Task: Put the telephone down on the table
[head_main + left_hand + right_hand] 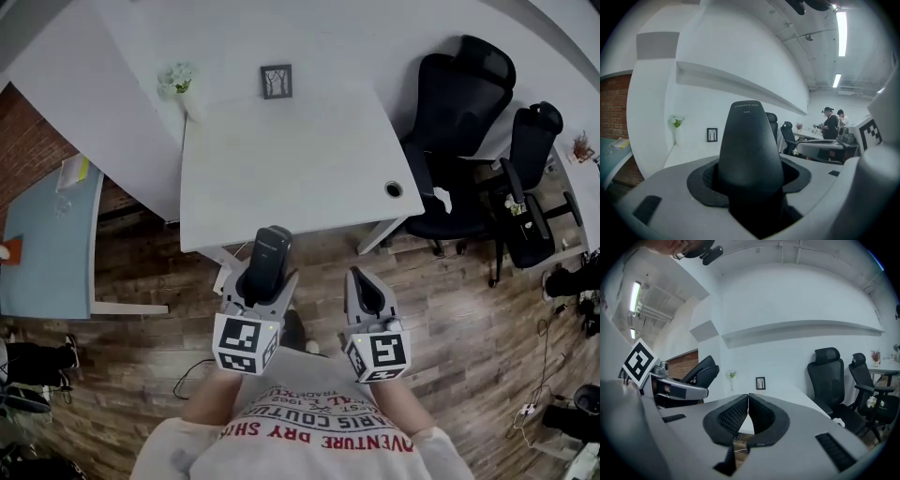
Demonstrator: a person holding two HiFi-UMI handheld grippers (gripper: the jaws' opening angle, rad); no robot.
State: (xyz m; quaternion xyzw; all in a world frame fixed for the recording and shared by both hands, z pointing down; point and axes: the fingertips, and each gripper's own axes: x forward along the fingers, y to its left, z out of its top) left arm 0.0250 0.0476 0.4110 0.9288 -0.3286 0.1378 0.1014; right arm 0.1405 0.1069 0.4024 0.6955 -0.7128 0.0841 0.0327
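Note:
A black telephone handset (269, 257) stands up between the jaws of my left gripper (263, 279), which is shut on it. In the left gripper view the telephone (749, 145) fills the middle, its rounded top pointing up, and my left gripper (750, 180) grips its lower part. My right gripper (366, 292) is beside it on the right, shut with nothing in it; its pads (736, 416) meet in the right gripper view around my right gripper (748, 412). Both hover over wooden floor just short of the white table (291, 164).
On the table's far edge stand a small framed picture (277, 81) and a little plant (177, 78); a cable hole (394, 189) is at its right. Two black office chairs (457, 131) stand to the right. A blue-topped table (52, 234) is at the left. People stand far off (832, 124).

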